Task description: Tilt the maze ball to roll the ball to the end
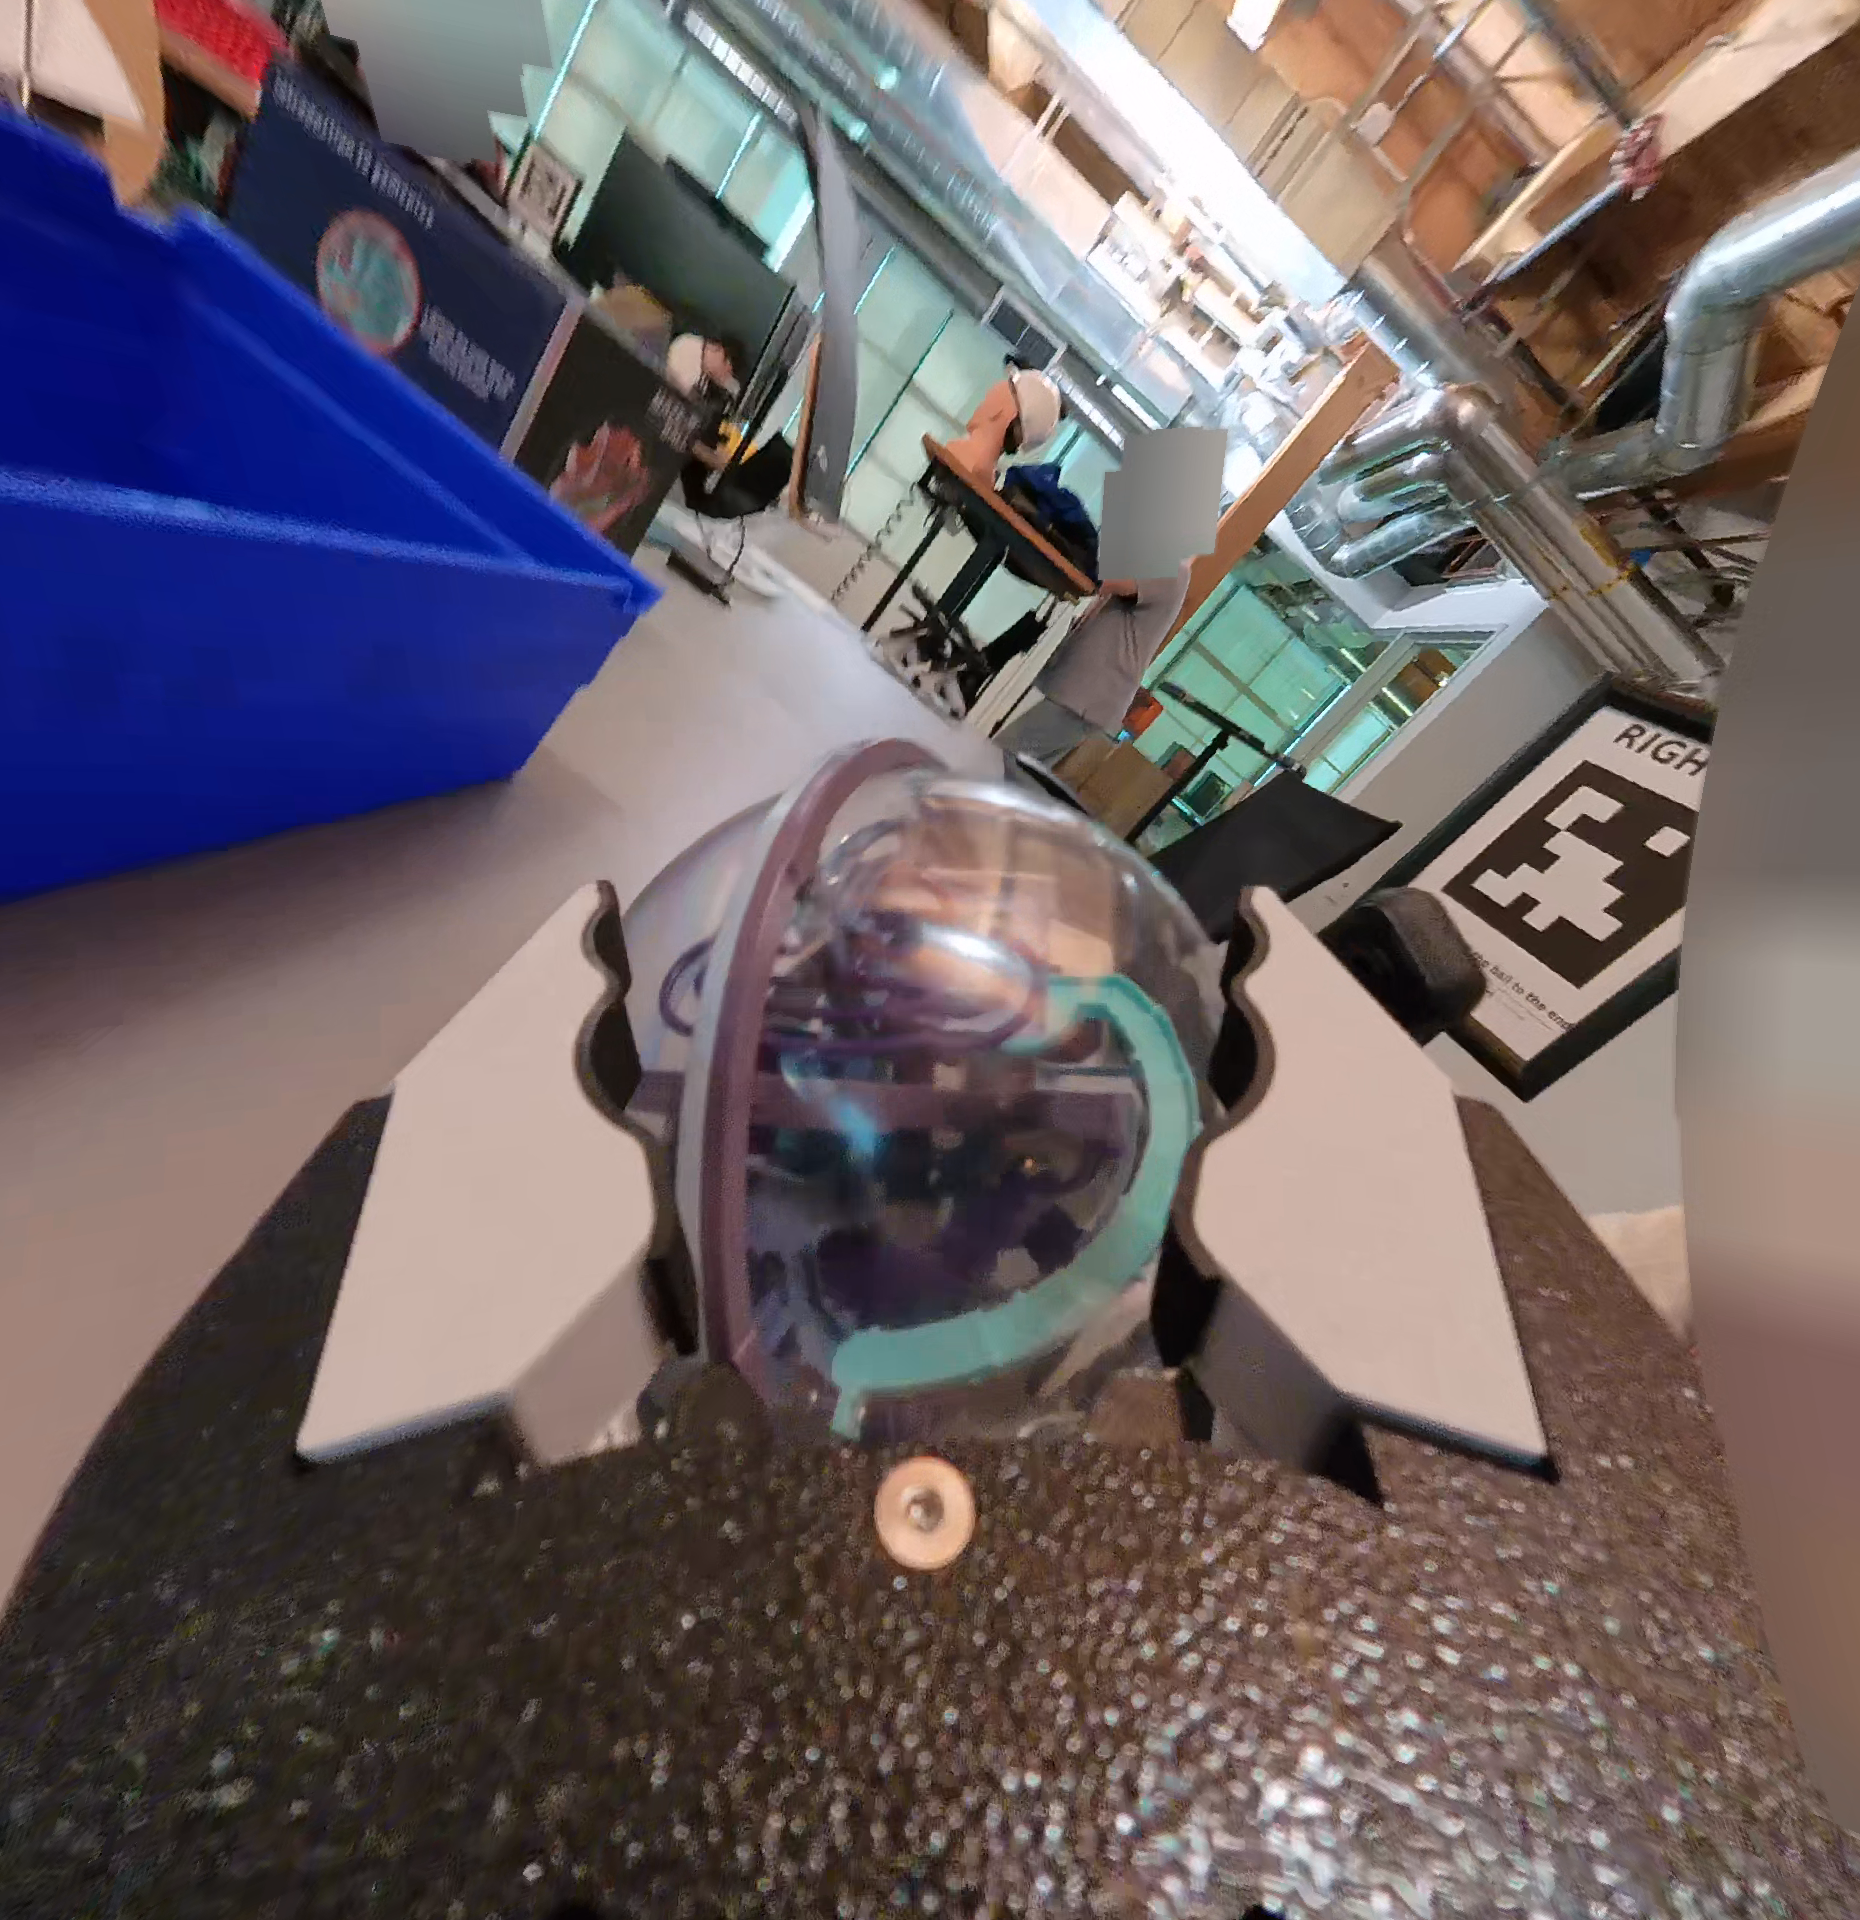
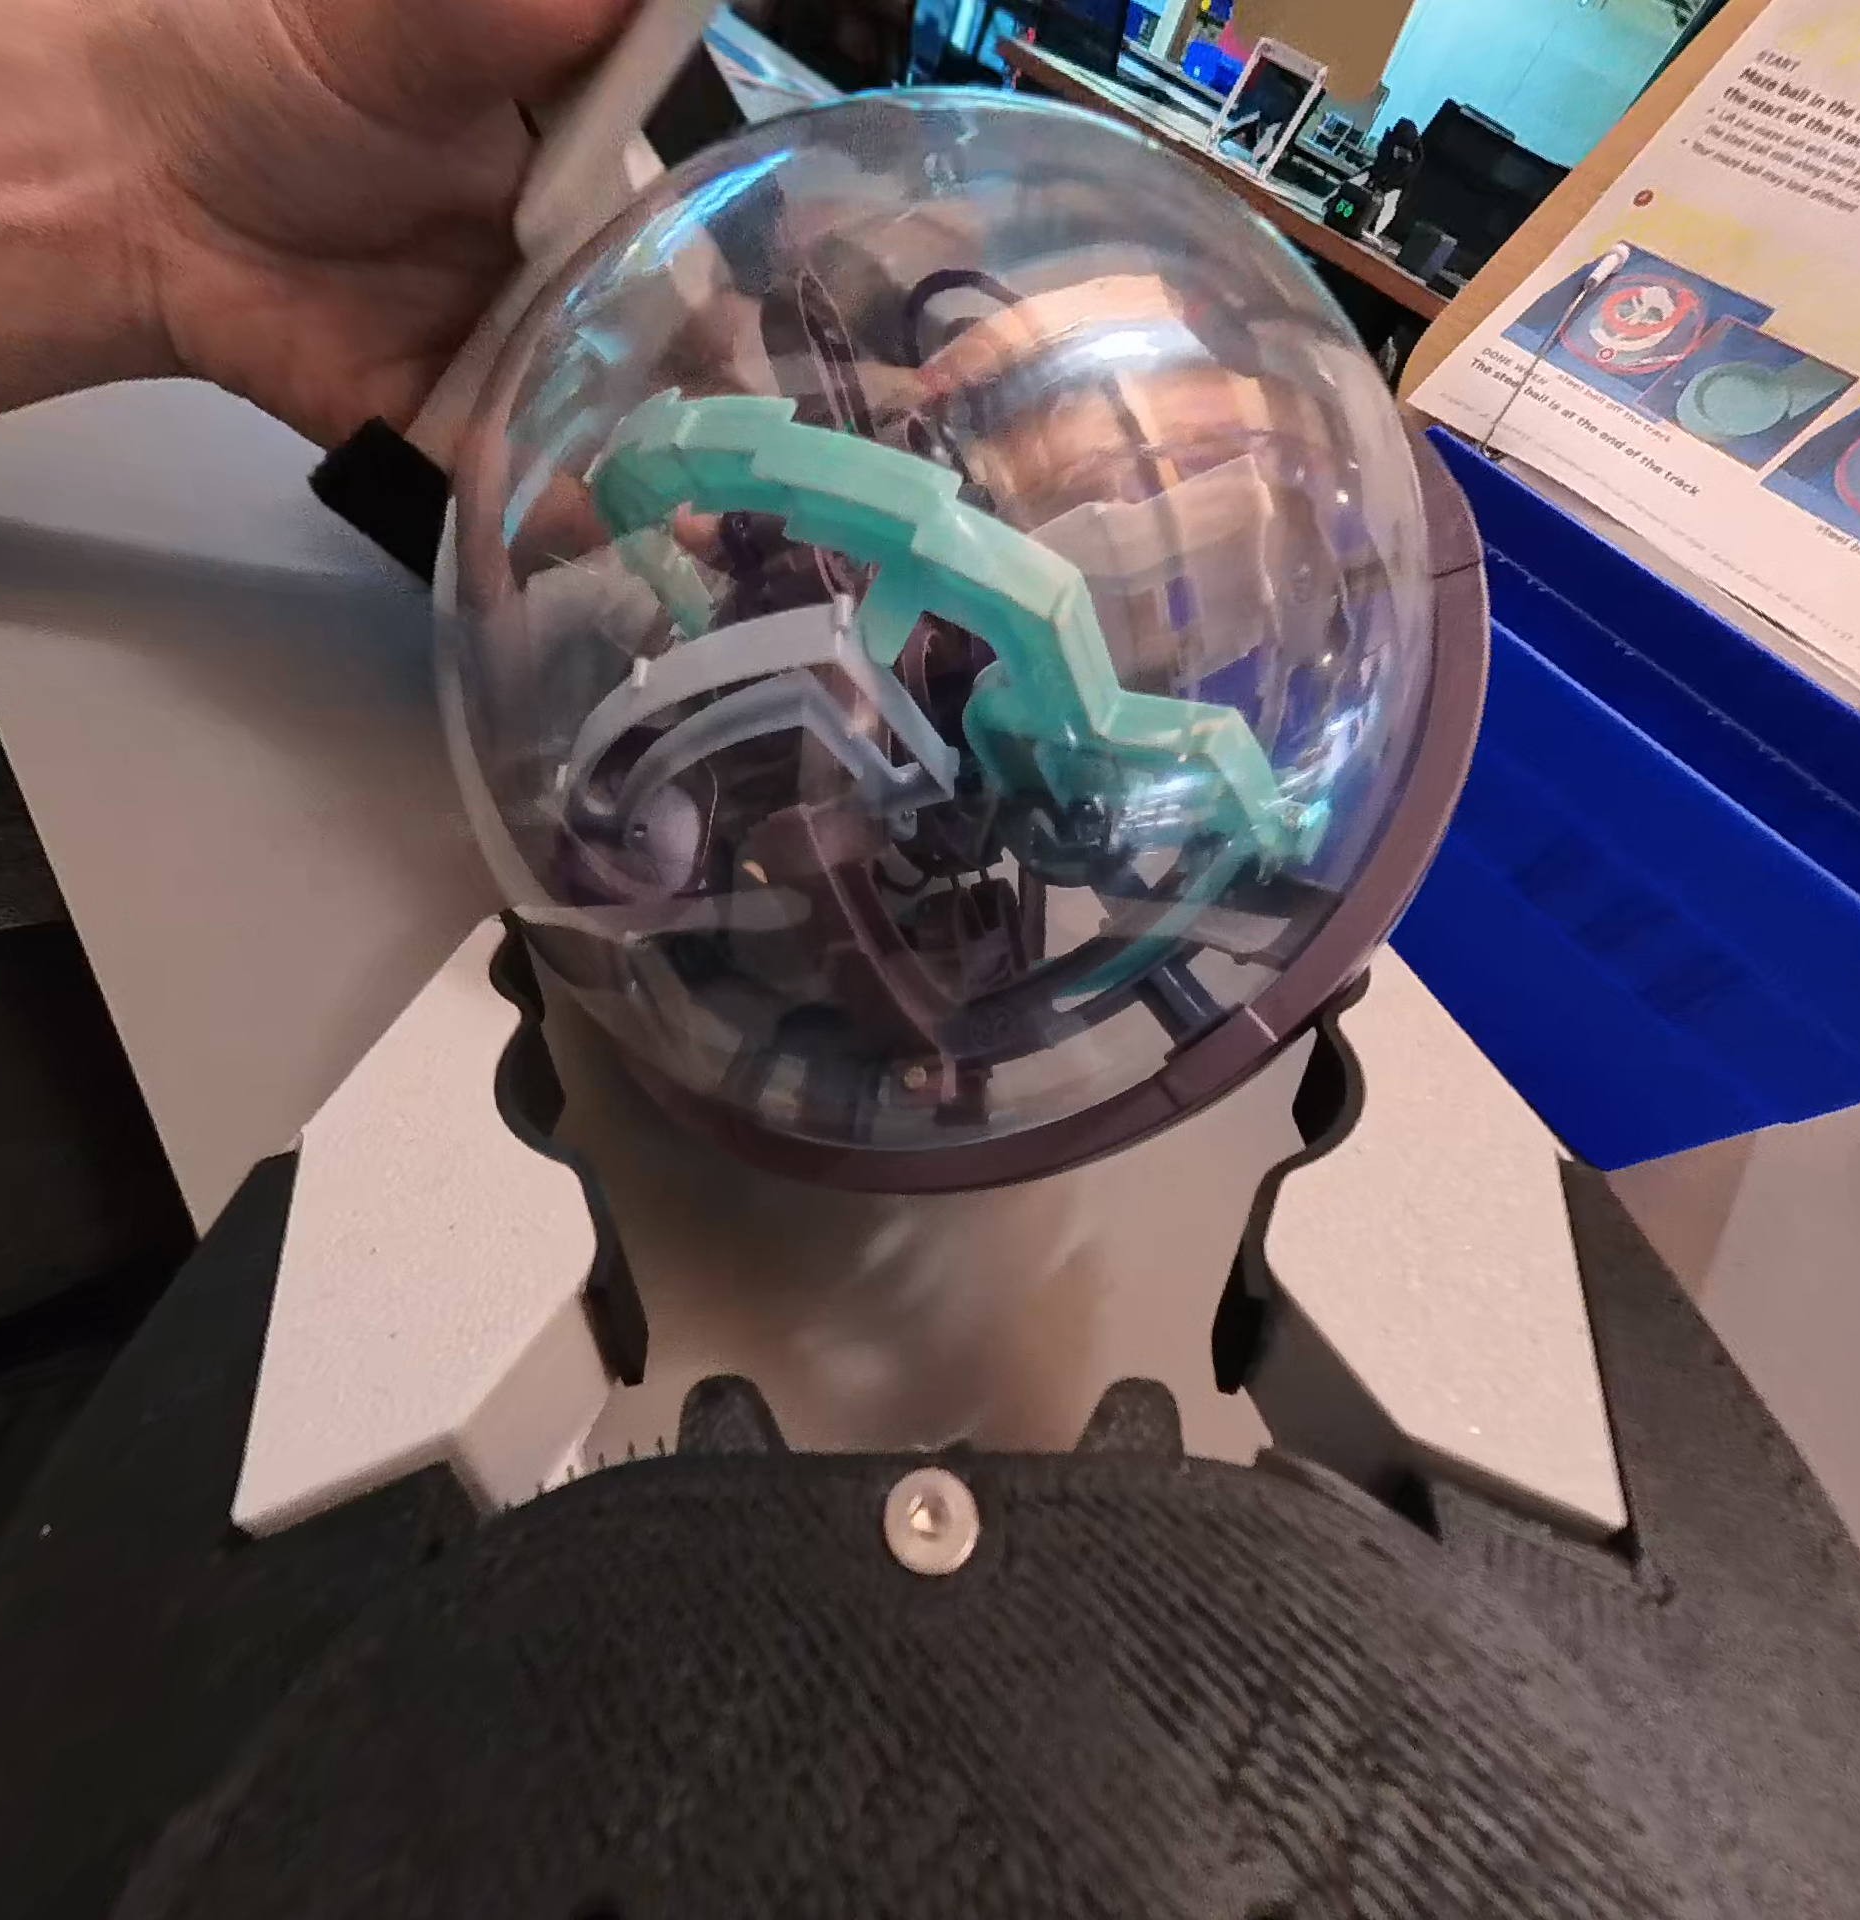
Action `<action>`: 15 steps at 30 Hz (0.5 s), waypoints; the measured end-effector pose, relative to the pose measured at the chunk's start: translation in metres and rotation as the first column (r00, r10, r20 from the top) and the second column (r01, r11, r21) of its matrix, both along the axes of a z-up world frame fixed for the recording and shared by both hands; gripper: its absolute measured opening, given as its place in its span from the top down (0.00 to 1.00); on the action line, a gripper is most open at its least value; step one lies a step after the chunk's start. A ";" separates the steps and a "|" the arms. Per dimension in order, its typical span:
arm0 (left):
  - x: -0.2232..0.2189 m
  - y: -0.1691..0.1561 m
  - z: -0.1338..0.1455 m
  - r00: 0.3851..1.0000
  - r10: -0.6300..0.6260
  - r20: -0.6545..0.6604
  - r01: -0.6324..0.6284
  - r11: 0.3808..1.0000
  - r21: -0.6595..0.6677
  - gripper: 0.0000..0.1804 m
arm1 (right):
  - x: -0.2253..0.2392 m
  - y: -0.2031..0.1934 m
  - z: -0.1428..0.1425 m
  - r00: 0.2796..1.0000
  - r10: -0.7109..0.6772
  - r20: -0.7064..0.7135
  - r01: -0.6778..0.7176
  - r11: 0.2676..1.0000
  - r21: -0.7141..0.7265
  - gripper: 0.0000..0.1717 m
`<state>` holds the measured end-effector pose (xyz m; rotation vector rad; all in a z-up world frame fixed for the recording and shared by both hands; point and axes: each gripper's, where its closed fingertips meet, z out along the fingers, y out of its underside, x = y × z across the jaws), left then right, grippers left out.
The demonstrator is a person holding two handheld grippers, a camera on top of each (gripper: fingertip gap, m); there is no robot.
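Observation:
The maze ball [image 1: 936,1091] is a clear sphere with a purple ring and teal and grey tracks inside. In the left wrist view it sits deep between my left gripper's [image 1: 926,914] white fingers, and both pads press on its sides. In the right wrist view the maze ball [image 2: 936,623] fills the middle, held above the table. My right gripper [image 2: 921,982] has both fingertips against its lower sides, the right tip against the purple ring. One white finger [image 2: 583,156] of the left gripper and a hand [image 2: 261,208] show behind the ball at the upper left.
A blue bin [image 1: 230,520] stands on the grey table [image 1: 230,1039] to the left, and it shows at the right in the right wrist view [image 2: 1653,831]. An instruction sheet [image 2: 1684,364] leans above the bin. A framed black-and-white marker board [image 1: 1570,883] stands at the right. People stand far behind.

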<state>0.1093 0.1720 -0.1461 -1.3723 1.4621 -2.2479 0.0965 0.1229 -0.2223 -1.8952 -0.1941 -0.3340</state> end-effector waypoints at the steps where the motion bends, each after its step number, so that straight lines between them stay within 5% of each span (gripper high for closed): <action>1: -0.003 0.001 0.007 0.999 0.002 0.039 -0.002 1.000 0.001 0.39 | 0.000 0.000 0.000 1.000 -0.001 0.000 0.001 1.000 0.000 0.17; 4: -0.014 0.001 0.021 0.989 -0.021 0.145 0.014 0.999 0.048 0.36 | 0.002 0.000 0.000 1.000 -0.009 -0.001 0.009 1.000 -0.003 0.17; 9: -0.025 -0.006 -0.001 0.971 -0.060 0.232 -0.042 0.909 0.414 0.25 | 0.002 0.000 0.001 1.000 -0.007 -0.002 0.007 1.000 0.005 0.18; 15: -0.014 -0.026 -0.036 0.994 -0.084 0.068 0.039 0.864 0.501 0.16 | 0.001 0.001 0.001 1.000 0.005 0.011 -0.005 1.000 0.005 0.17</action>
